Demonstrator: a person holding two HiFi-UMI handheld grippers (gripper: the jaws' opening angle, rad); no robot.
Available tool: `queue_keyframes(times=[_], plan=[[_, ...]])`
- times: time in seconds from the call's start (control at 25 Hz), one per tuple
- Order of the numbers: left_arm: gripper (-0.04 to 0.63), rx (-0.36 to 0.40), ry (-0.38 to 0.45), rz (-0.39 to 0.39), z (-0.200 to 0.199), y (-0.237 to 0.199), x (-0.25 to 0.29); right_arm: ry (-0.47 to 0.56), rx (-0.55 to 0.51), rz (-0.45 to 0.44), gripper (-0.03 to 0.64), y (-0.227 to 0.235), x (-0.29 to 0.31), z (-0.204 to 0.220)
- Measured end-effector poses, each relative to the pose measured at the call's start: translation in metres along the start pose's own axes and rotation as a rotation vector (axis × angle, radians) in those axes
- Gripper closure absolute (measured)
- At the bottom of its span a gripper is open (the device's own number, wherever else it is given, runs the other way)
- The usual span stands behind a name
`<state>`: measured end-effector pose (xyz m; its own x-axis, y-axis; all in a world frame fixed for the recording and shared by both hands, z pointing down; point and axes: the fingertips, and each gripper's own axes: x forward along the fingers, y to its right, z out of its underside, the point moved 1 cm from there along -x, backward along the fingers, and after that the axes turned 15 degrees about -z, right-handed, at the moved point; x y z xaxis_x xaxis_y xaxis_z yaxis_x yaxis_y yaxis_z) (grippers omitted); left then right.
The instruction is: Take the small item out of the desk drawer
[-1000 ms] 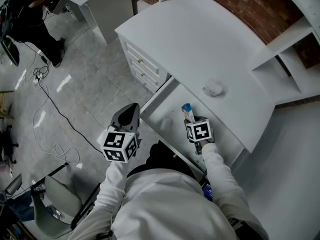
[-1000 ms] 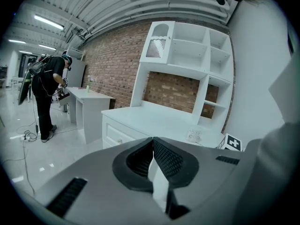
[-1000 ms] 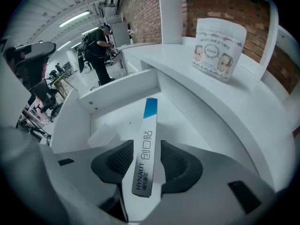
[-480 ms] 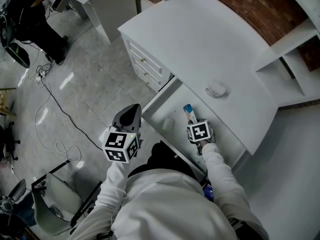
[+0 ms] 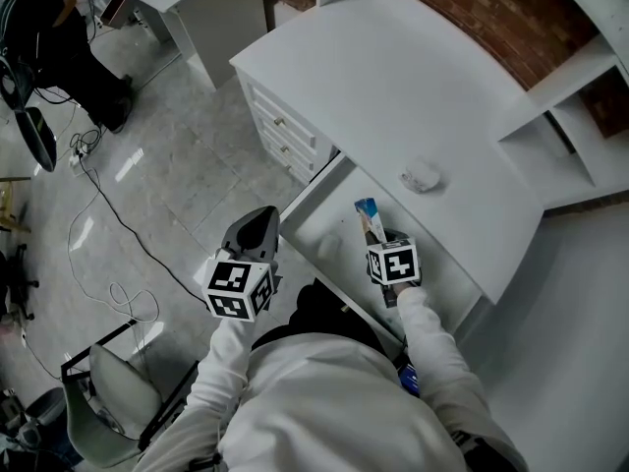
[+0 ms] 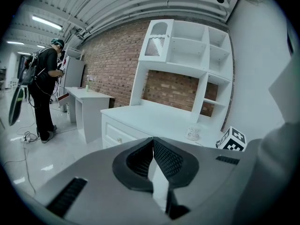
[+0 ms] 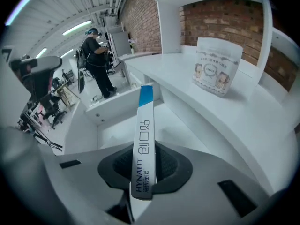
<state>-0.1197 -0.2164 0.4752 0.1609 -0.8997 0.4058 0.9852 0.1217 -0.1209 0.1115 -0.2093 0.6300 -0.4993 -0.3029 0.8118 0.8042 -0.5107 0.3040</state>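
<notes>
The right gripper [image 7: 145, 167] is closing its jaws, gripping a slim white cardboard box with a blue tip [image 7: 143, 125] over the open white desk drawer [image 5: 329, 226]. The left gripper [image 6: 153, 149], at its nine o'clock, is clenched and empty.

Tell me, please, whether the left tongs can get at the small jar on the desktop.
Probably yes: the left tongs are shut and empty, and the desktop around the jar is bare; they must open first.
</notes>
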Motion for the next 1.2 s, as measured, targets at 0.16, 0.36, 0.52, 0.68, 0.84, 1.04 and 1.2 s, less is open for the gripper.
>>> queue_keyframes(times=[0.16,0.36,0.52,0.68,0.84,1.04,1.2], plan=[[0.575,0.002,0.009,0.008,-0.002,0.002,-0.002,0.119,0.01,-0.049,0.532,-0.015,-0.016,-0.022],[0.575,0.006,0.017,0.012,-0.003,0.003,-0.006,0.231,-0.006,-0.067,0.532,-0.029,-0.039,-0.046],[0.575,0.011,0.023,0.016,-0.006,0.004,-0.01,0.32,-0.026,-0.075,0.532,-0.04,-0.06,-0.068],[0.575,0.013,0.027,0.012,-0.004,0.003,-0.013,0.41,-0.039,-0.097,0.532,-0.052,-0.08,-0.085],[0.575,0.016,0.033,0.011,-0.002,0.002,-0.017,0.485,-0.055,-0.119,0.532,-0.067,-0.098,-0.095],[0.575,0.017,0.041,0.007,-0.006,-0.001,-0.021,0.582,-0.077,-0.146,0.532,-0.086,-0.12,-0.112],[0.575,0.018,0.047,0.004,-0.007,-0.003,-0.024,0.639,-0.098,-0.168,0.532,-0.1,-0.134,-0.124]])
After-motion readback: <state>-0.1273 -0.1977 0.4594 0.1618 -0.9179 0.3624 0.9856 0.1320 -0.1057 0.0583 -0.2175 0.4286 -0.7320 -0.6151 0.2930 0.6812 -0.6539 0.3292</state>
